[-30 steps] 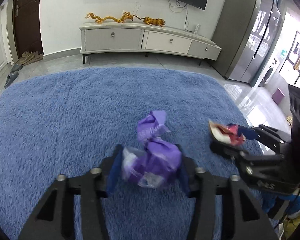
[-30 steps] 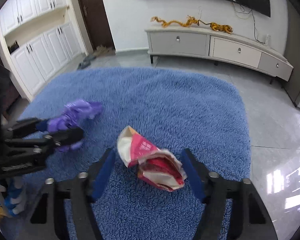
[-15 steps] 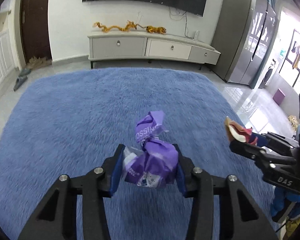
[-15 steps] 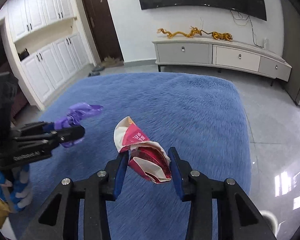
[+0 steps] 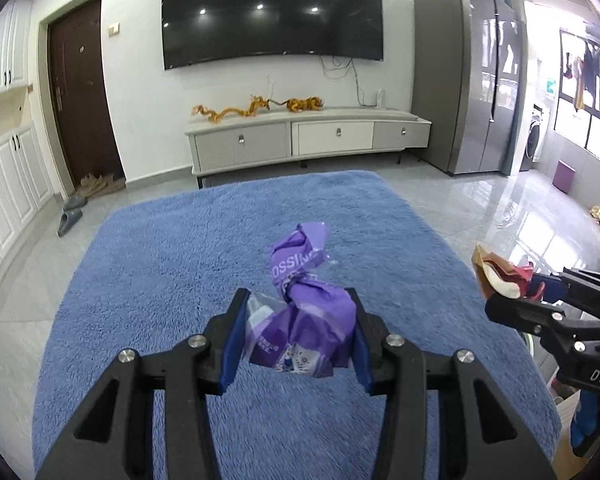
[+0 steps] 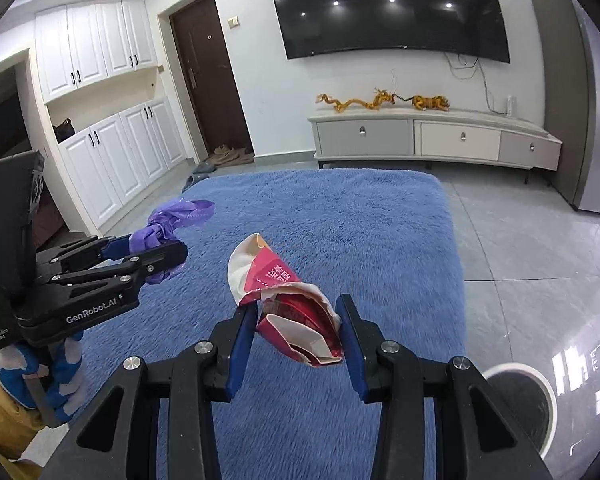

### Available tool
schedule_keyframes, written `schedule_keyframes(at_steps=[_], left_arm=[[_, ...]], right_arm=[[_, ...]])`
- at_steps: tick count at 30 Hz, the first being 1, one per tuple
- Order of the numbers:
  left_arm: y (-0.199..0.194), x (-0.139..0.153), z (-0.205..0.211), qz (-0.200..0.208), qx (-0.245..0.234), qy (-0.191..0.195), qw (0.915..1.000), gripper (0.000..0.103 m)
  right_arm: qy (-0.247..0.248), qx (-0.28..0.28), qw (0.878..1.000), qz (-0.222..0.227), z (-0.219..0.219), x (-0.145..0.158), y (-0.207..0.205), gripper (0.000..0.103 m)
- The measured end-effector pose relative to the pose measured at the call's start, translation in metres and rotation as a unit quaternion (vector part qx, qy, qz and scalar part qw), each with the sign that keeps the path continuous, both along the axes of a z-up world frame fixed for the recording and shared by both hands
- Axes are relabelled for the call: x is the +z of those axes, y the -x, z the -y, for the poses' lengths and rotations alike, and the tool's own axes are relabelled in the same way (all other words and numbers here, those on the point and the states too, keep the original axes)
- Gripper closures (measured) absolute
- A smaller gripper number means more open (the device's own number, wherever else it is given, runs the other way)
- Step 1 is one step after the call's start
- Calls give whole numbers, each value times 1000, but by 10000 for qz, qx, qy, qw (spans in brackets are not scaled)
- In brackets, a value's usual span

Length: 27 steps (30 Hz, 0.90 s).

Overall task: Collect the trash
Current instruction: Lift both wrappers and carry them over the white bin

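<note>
Left wrist view is showing one crumpled purple wrapper (image 5: 302, 328), which the left gripper (image 5: 298, 334) is pinching between its jaws above the blue rug (image 5: 160, 264). One red-and-white snack bag (image 6: 292, 312) is sitting pinched in the right gripper's (image 6: 298, 330) jaws. One round white-rimmed bin (image 6: 520, 404) is standing on the tiled floor (image 6: 540, 248) beside the rug, contents unclear.

A home living room: a television (image 5: 272, 12) on the far wall above a low cabinet (image 5: 308, 140), blue rug (image 5: 180, 248) on tiled floor.
</note>
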State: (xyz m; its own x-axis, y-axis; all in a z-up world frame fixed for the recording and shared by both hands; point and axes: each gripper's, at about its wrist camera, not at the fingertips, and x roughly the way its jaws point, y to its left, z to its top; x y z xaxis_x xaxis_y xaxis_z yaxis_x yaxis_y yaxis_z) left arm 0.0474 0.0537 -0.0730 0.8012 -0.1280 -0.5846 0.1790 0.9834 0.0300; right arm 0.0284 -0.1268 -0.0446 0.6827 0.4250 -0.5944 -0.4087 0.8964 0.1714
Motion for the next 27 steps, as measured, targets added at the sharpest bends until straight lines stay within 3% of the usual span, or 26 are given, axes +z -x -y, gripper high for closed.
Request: schedule_keyframes(at_steps=[8,27], left_arm=[[24,11,11,223,-77,-169,9996,60],[41,13,56,409,-351,-722,9959,60]], right_arm=[[-10,-144,9998,148,8,6,32,65],[-223,-816,9960,298,60,2,50,65]])
